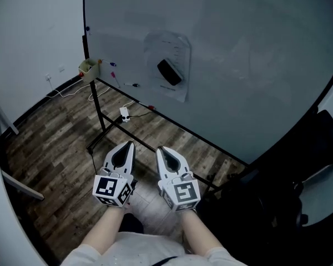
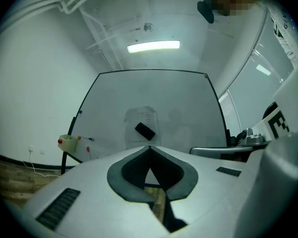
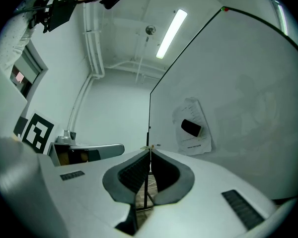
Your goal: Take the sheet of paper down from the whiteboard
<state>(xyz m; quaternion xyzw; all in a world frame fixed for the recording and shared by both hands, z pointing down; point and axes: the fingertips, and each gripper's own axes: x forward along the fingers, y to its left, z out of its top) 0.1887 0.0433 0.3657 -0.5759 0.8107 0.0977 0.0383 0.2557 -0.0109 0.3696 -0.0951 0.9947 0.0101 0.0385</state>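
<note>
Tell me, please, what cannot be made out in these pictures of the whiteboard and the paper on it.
Print on the sheet of paper: too small and blurred, every view.
Paper's middle: covered by the black eraser, head view.
Whether tape fixes it to the whiteboard: too small to tell.
Contents of the yellow holder: too small.

No legible text, print on sheet of paper (image 1: 176, 50) too small to read

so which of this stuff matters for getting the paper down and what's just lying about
For the job: sheet of paper, black eraser on it, whiteboard, left claw, right claw, both shut.
Lying about: green cup, marker, white plug.
</note>
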